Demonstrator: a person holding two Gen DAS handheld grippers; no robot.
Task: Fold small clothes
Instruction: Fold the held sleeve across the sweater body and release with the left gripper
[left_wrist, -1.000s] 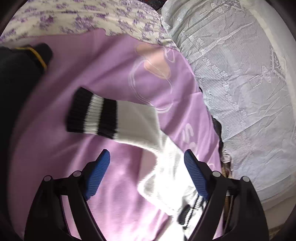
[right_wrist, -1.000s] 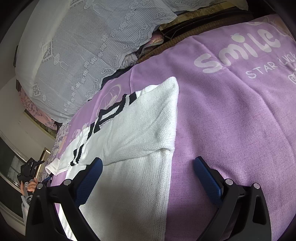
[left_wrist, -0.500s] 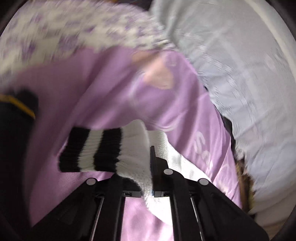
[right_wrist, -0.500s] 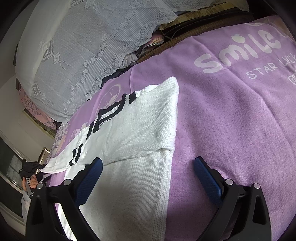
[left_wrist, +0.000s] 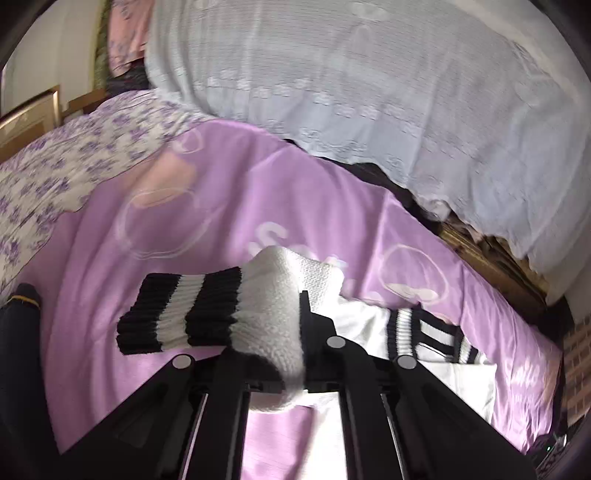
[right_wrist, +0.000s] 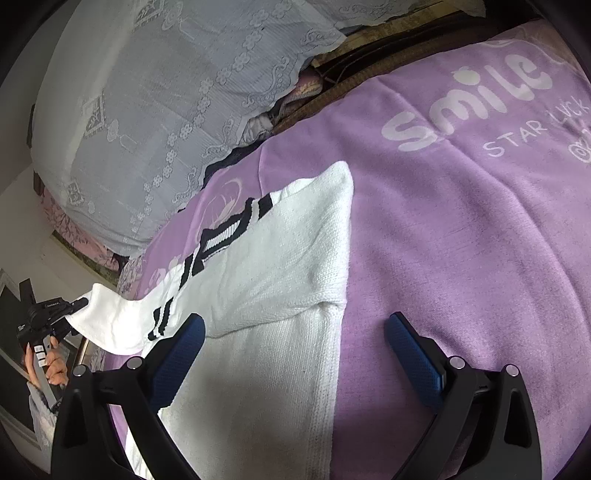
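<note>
Left gripper (left_wrist: 301, 325) is clamped on the sleeve (left_wrist: 266, 314), striped cuff (left_wrist: 177, 314) dangling free, lifted so it can swing across the sweater (right_wrist: 258, 350), I'd say. Right gripper (right_wrist: 295, 347) hovers spread wide over the sweater's edge, holding nothing. The sweater lies flat on the purple blanket (right_wrist: 461, 240), one sleeve folded in. Plenty of bare blanket on the right; lace bedding (right_wrist: 166, 92) crowds the far side.

Both wrist fisheyes look steeply down (close range), sharing the white sweater (left_wrist: 369, 325) on the purple blanket (right_wrist: 461, 229).
</note>
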